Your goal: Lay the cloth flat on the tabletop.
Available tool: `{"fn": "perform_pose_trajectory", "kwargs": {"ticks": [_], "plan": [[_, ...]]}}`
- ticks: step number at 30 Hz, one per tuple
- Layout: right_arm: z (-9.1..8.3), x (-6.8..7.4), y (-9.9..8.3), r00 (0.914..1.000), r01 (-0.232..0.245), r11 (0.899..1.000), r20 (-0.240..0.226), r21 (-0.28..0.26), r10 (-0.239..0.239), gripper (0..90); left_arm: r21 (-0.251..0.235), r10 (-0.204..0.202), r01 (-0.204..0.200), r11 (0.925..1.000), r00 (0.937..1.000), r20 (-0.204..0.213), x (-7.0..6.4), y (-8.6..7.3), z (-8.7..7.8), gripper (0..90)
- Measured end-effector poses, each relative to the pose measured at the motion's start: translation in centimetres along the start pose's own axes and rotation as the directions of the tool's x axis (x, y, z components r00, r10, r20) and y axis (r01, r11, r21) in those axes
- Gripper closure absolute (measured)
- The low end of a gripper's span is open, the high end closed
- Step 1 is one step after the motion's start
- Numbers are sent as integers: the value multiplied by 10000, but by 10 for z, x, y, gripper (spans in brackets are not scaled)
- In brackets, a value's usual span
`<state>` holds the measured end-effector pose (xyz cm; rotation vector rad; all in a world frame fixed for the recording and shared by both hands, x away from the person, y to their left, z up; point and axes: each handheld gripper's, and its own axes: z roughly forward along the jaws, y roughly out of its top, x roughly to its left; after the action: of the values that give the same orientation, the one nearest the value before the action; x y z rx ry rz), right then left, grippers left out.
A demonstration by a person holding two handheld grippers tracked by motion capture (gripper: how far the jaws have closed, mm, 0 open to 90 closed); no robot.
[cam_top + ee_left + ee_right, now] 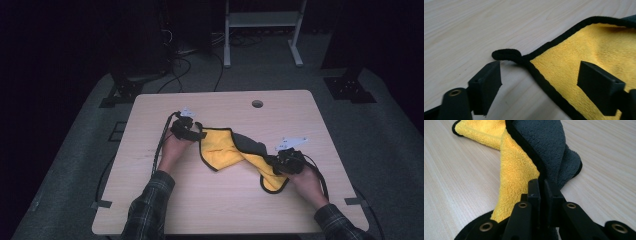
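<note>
Item: one yellow-and-grey plush microfibre cloth with black piped edging (235, 150), lying bunched and twisted near the middle of the pale wooden surface (220, 210), running diagonally from left of centre toward the near right corner. Condition: crumpled, yellow face mostly up, grey face folded over in the middle; not yet spread flat or folded. Right gripper (280, 165): jaws closed tight on the cloth's near-right end, with yellow and grey pile (529, 157) rising beyond them in the right gripper view. Left gripper (192, 132): jaws wide apart, straddling the far-left corner, where a small black hanging loop (506, 54) lies flat on the wood; nothing gripped. Progress, by judgement: early. One end is secured, while the opposite corner is lined up but not taken. Remaining: closing on that corner, then probably drawing the cloth out taut, though the intended finish is unclear.
</note>
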<state>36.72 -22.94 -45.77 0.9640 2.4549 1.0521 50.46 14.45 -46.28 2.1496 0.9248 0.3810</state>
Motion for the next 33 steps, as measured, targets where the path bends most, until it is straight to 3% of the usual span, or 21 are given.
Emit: {"fn": "perform_pose_trajectory", "kwargs": {"ticks": [9, 13, 17, 22, 23, 30, 33], "plan": [[0, 0, 0, 10000, 5, 10000, -24, -5, -5, 828, 262, -153, 156, 9995, 9998, -89, 3, 2, 20, 234], [-1, 1, 0, 10000, -13, 10000, -41, -2, 13, 829, 169, -33, 37, 9999, 9997, -232, 3, 3, 22, 277], [0, 0, 0, 10000, -43, 10000, -70, -17, 43, 828, 61, 5, -3, 10000, 9994, -351, 2, 3, 23, 370], [0, 1, 0, 10000, -23, 10000, -68, -2, 23, 828, -17, 94, -94, 10000, 9998, -151, -3, 4, 23, 513], [0, 1, 0, 10000, -22, 10000, -65, 1, 22, 828, -8, 75, -75, 10000, 9999, -122, -3, 5, 23, 513], [0, 2, 0, 10000, 17, 10000, -46, 12, -17, 829, 286, -85, 81, 9996, 9998, 154, -11, 8, 22, 789], [-1, 2, 0, 10000, -19, 10000, -47, 11, 19, 829, 316, -65, 62, 9995, 10000, 72, -13, 8, 22, 831]]}}
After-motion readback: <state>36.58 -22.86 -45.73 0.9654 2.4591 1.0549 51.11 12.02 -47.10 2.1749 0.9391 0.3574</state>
